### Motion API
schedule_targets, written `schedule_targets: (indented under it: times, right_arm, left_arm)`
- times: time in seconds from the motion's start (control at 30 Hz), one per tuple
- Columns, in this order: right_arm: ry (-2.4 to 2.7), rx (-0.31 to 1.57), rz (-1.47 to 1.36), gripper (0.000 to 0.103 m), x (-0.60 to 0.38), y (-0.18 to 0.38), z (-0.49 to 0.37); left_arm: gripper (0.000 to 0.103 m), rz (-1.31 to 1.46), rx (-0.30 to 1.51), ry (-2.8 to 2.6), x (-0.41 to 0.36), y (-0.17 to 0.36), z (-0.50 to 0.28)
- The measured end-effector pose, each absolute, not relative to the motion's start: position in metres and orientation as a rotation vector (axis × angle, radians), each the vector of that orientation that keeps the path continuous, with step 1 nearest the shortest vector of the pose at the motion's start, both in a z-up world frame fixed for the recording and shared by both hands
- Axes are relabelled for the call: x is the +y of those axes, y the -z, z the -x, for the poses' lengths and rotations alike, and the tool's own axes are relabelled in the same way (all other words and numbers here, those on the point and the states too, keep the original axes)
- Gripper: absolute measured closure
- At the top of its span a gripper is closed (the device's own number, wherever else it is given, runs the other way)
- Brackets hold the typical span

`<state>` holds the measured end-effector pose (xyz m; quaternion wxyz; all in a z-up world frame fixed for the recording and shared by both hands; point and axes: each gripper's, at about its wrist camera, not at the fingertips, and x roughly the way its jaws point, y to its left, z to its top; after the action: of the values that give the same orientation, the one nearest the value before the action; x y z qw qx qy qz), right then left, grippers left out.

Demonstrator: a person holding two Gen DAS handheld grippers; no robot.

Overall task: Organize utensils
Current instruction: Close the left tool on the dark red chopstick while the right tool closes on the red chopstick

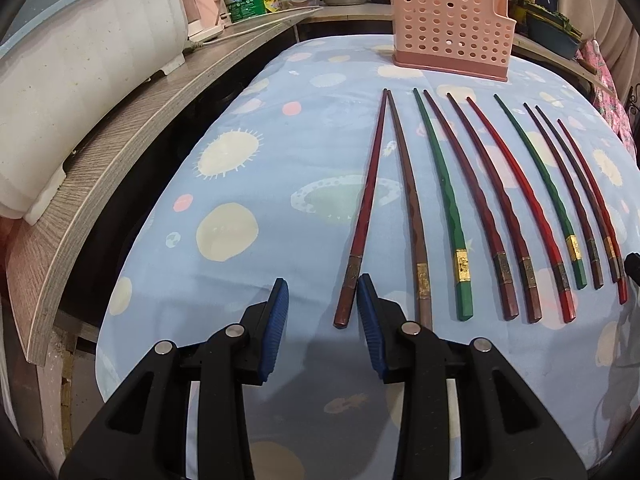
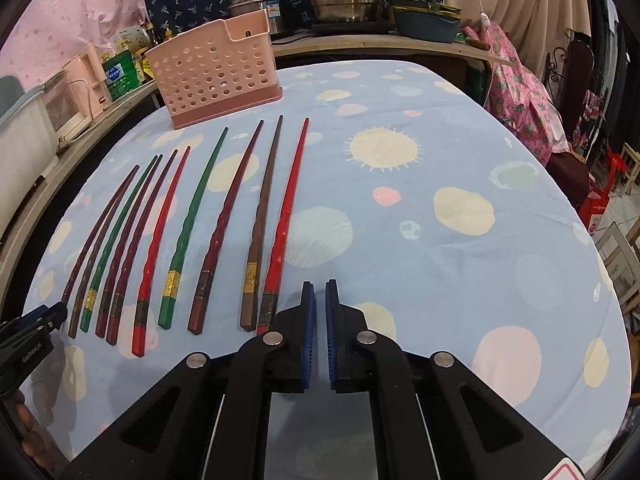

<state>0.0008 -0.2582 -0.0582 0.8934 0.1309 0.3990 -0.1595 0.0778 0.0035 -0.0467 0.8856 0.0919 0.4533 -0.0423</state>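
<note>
Our left gripper (image 1: 322, 292) has its blue pads (image 1: 280, 300) spread apart and holds nothing; it hovers low over the near edge of the tablecloth (image 1: 248, 152). Just past its right-hand pad, at about one o'clock, lies the butt of the leftmost chopstick (image 1: 366, 208), dark red, so close that the pad nearly overlaps it in the left wrist view; we cannot tell whether they touch.

Our right gripper (image 2: 319, 296) has its pads drawn almost together, with only a thin slit between them, and nothing in it. The bright red chopstick (image 2: 286, 216) at the right end of the row ends just beside it, at eleven o'clock.

The row of chopsticks (image 1: 476, 200) lies side by side, thick banded ends toward us and tips toward twelve o'clock, so each long axis runs roughly along our line of reach. Beyond the tips, at twelve to one o'clock from the left gripper, stands the pink perforated holder (image 1: 450, 32), apart from the row.

We judge that each hand is nearest its own end of the row, and that the left one, already spread, needs only a small shift toward one o'clock to straddle a butt.
</note>
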Motion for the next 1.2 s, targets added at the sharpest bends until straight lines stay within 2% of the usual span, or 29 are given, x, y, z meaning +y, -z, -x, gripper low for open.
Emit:
schedule_targets:
  times: [0.23,0.6,1.2]
  right_arm:
    - [0.328,0.795,-0.328,0.097,-0.271,0.05,0.016]
    - [0.295,0.799,-0.305,0.089,-0.263,0.045,-0.002]
    - [0.239,0.847,-0.277,0.089,-0.247,0.057,-0.02]
  left_arm:
    - [0.068,-0.157,0.939,0.088,0.007,0.046,-0.077]
    - [0.068,-0.11,0.937,0.115,0.014,0.047,-0.075]
    - [0.068,-0.092,0.931,0.127,0.016,0.047,-0.074]
